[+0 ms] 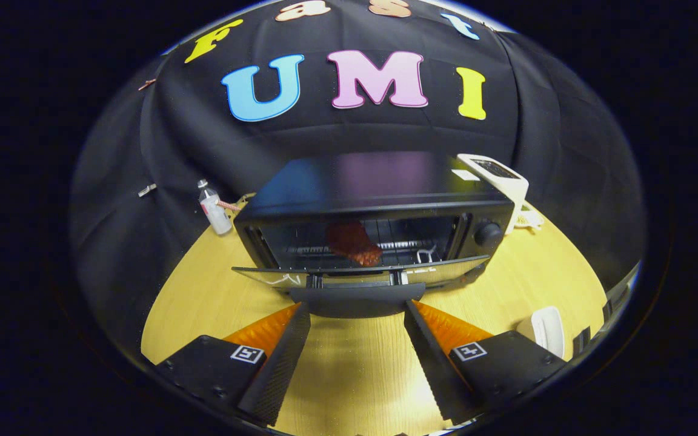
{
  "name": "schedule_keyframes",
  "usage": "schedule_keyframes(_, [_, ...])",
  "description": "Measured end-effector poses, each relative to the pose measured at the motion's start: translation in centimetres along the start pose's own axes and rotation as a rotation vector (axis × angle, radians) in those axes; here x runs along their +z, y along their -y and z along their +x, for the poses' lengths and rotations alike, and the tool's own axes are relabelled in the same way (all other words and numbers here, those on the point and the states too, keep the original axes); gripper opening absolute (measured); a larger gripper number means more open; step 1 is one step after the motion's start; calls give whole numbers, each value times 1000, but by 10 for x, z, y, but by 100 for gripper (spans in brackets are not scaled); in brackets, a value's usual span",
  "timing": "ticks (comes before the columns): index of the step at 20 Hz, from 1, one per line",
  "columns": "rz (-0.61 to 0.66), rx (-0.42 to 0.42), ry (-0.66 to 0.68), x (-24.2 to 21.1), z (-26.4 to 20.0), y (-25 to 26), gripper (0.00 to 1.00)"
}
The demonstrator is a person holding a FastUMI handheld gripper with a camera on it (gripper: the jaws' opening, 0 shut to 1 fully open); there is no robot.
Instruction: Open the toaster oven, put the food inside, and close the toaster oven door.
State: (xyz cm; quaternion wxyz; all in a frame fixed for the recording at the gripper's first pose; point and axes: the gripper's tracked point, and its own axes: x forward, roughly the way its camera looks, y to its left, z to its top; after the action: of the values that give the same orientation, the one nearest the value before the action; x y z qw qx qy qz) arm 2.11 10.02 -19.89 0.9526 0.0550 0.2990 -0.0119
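A black toaster oven [379, 188] stands on the wooden table [203, 303] just ahead of my fingers. Its glass door [358, 274] hangs down nearly flat, with the door handle [356, 298] right at my fingertips. A reddish-brown piece of food [354, 242] lies on the rack inside the oven, left of centre. My gripper [356, 309] is open, the two fingers spread either side of the handle with nothing pressed between them. A round knob [487, 233] sits on the oven's right front panel.
A small white bottle [212, 209] stands left of the oven near the cloth wall. A white device [497, 175] stands behind the oven's right corner. A white object [546, 330] lies on the table to the right of my fingers.
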Motion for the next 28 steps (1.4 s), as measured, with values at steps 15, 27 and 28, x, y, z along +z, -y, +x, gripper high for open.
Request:
schedule_keyframes(15, [35,35,278,121,-81,37,98])
schedule_keyframes(27, [-31,-8,470,157,-208,67,98])
schedule_keyframes(28, [-41,-7,486,163,-212,67,98])
